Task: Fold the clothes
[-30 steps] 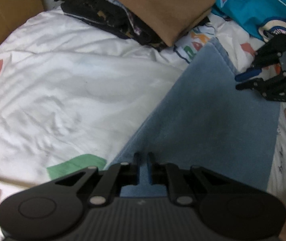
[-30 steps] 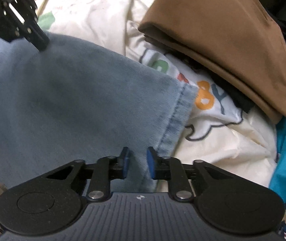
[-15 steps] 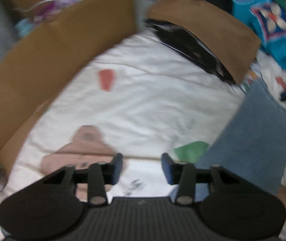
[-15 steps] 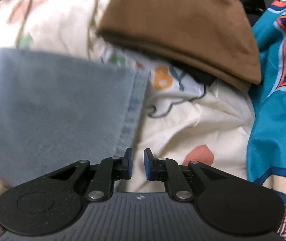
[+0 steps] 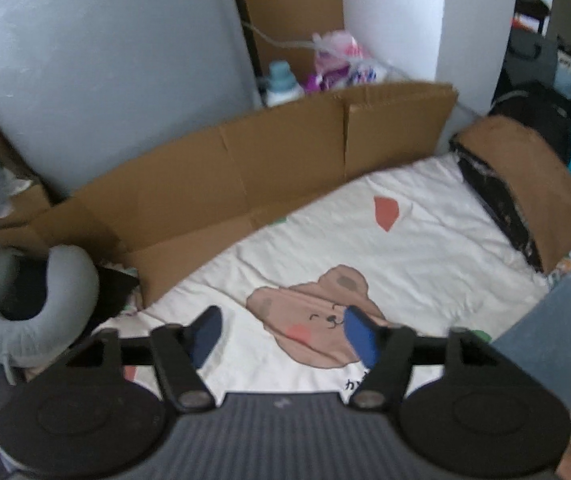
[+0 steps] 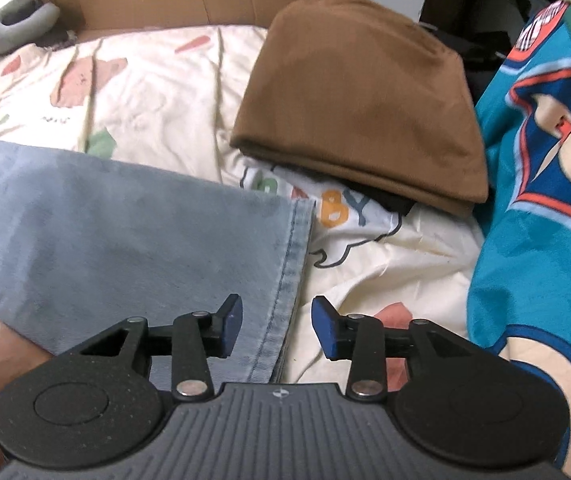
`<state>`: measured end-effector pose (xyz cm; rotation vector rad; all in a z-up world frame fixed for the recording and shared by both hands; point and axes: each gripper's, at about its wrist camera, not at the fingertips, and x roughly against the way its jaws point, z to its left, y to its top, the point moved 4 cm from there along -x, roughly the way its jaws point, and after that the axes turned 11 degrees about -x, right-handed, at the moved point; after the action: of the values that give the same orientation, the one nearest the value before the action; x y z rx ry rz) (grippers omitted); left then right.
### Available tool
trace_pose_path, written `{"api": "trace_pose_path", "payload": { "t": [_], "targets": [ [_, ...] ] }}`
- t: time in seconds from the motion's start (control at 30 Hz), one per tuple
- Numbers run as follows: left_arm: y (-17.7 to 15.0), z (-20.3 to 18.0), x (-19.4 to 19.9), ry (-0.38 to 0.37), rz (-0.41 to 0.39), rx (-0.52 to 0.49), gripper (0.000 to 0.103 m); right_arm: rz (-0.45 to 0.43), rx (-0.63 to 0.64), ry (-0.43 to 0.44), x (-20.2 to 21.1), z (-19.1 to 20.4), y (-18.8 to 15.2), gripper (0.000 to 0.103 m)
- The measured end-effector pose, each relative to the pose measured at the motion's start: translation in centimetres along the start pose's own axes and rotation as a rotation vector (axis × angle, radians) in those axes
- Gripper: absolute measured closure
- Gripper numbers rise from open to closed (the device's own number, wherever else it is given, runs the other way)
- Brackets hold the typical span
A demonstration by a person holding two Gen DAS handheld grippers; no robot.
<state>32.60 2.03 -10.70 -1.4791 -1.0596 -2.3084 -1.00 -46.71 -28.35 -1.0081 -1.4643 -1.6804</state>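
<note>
Two grippers are spread wide and hold nothing. The left gripper [image 5: 283, 334] is raised and looks across the bed; its blue pads frame the bear print [image 5: 317, 316] on the cream sheet [image 5: 425, 248], with a cardboard panel [image 5: 245, 184] at 12 o'clock and a grey neck pillow [image 5: 25, 312] at 9 o'clock. The right gripper [image 6: 276, 326] hovers low over the hem of the blue jeans [image 6: 125, 224], its fingers straddling the stitched edge without touching it.

One second ago both sets of fingers were nearly closed, the left one on the denim; since then both have released, and the left has swung away so the jeans [image 5: 549, 340] sit only at its 3 o'clock edge.

In the right view the jeans lie flat, long axis running 9 to 3 o'clock, hem end toward 3. A folded brown garment [image 6: 361, 104] rests at 1 o'clock, a teal printed garment [image 6: 545, 208] at 3 o'clock.
</note>
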Motion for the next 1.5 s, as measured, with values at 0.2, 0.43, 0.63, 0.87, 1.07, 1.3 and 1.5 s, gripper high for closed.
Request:
{"api": "trace_pose_path", "payload": {
  "t": [0.2,0.43,0.63,0.87,1.07,1.3,1.5],
  "targets": [
    [-4.2,1.5,4.2,0.054,-0.02,0.052,0.029,-0.024,0.018,-0.002,2.3,0.2,0.4,0.057],
    [-12.5,0.4,6.1,0.051,-0.042,0.207,0.028,-0.035,0.04,0.009,3.4,1.4,-0.1,0.057],
    [-20.3,1.0,5.6,0.103,-0.003,0.323,0.033,-0.074,0.036,0.045,3.2,3.1,-0.7,0.057],
    [-28.4,2.6,4.4,0.207,0.063,0.439,0.047,-0.048,-0.01,0.023,1.5,4.2,-1.5,0.057],
    [-34.3,3.9,1.4,0.257,0.13,0.583,0.08,-0.011,-0.056,-0.012,0.0,4.5,-2.2,0.057],
    [-39.0,6.2,-2.3,0.335,0.15,0.77,0.08,0.031,-0.101,-0.071,-1.7,4.6,-2.9,0.057],
    [-40.6,7.7,-5.1,0.347,0.154,0.844,0.081,0.096,-0.145,-0.098,-3.9,4.3,-3.5,0.057]
  ]
}}
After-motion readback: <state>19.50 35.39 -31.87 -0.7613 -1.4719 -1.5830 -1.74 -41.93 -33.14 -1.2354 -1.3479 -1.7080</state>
